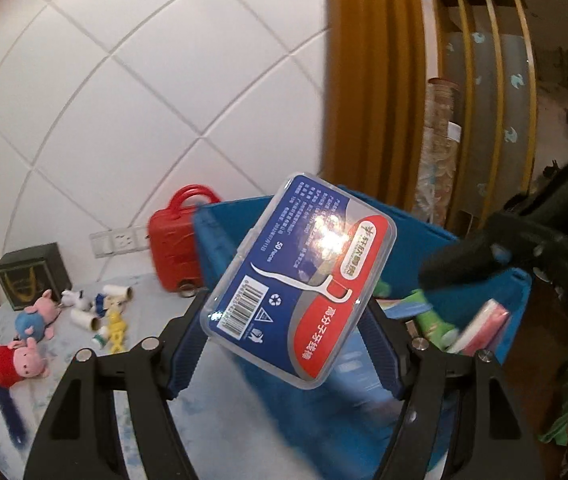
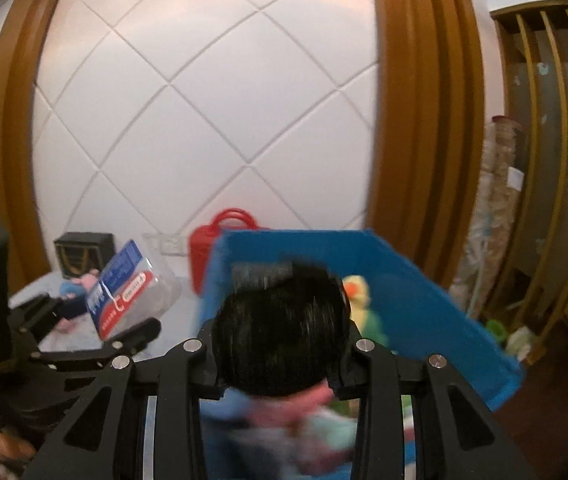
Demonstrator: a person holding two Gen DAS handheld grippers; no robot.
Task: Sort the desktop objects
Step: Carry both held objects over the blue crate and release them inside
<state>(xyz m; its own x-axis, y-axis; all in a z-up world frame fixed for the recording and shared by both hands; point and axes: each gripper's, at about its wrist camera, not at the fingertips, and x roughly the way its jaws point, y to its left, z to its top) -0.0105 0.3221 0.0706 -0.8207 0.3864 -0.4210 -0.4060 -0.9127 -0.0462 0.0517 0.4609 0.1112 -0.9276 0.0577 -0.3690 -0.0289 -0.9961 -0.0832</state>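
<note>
My left gripper (image 1: 284, 312) is shut on a clear plastic box of dental floss picks (image 1: 299, 280) with a blue and red label, held in the air beside the near left wall of the blue bin (image 1: 220, 248). The box also shows in the right wrist view (image 2: 124, 288). My right gripper (image 2: 280, 340) is shut on a black hairbrush (image 2: 280, 320), bristles facing me, held over the blue bin (image 2: 423, 300). The bin holds a yellow and green plush (image 2: 363, 304) and other blurred items.
On the pale table (image 1: 144, 320) to the left lie pig plush toys (image 1: 24, 356), cardboard rolls (image 1: 88, 318), a small yellow toy (image 1: 118, 330), a dark box (image 1: 32, 276) and a red toy suitcase (image 1: 176, 248). A wall socket (image 1: 118, 240) sits behind. Wooden shelving (image 2: 543, 160) stands at right.
</note>
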